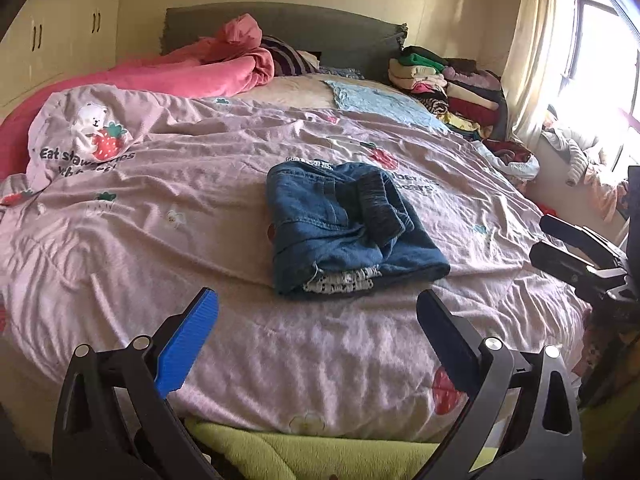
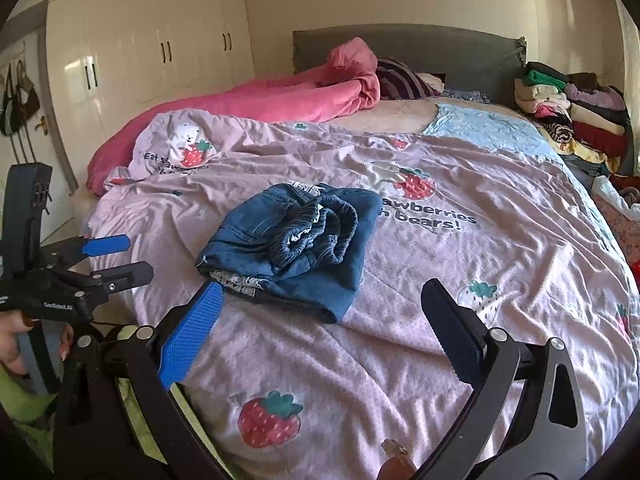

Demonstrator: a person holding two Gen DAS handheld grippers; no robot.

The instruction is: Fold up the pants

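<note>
The blue denim pants (image 1: 344, 228) lie folded in a compact bundle on the pink strawberry-print bedspread (image 1: 160, 208), with the elastic waistband on top and a printed lining showing at the near edge. They also show in the right wrist view (image 2: 296, 248). My left gripper (image 1: 316, 304) is open and empty, just short of the bundle's near edge. My right gripper (image 2: 320, 300) is open and empty, close to the bundle's near corner. The right gripper shows at the right edge of the left wrist view (image 1: 560, 244). The left gripper shows at the left of the right wrist view (image 2: 132, 256).
A pink blanket (image 1: 208, 68) lies heaped along the far left of the bed by the grey headboard (image 1: 320, 24). A stack of folded clothes (image 1: 452, 88) stands at the far right corner. White wardrobes (image 2: 152, 40) line the left wall. A window with a curtain (image 1: 532, 52) is at the right.
</note>
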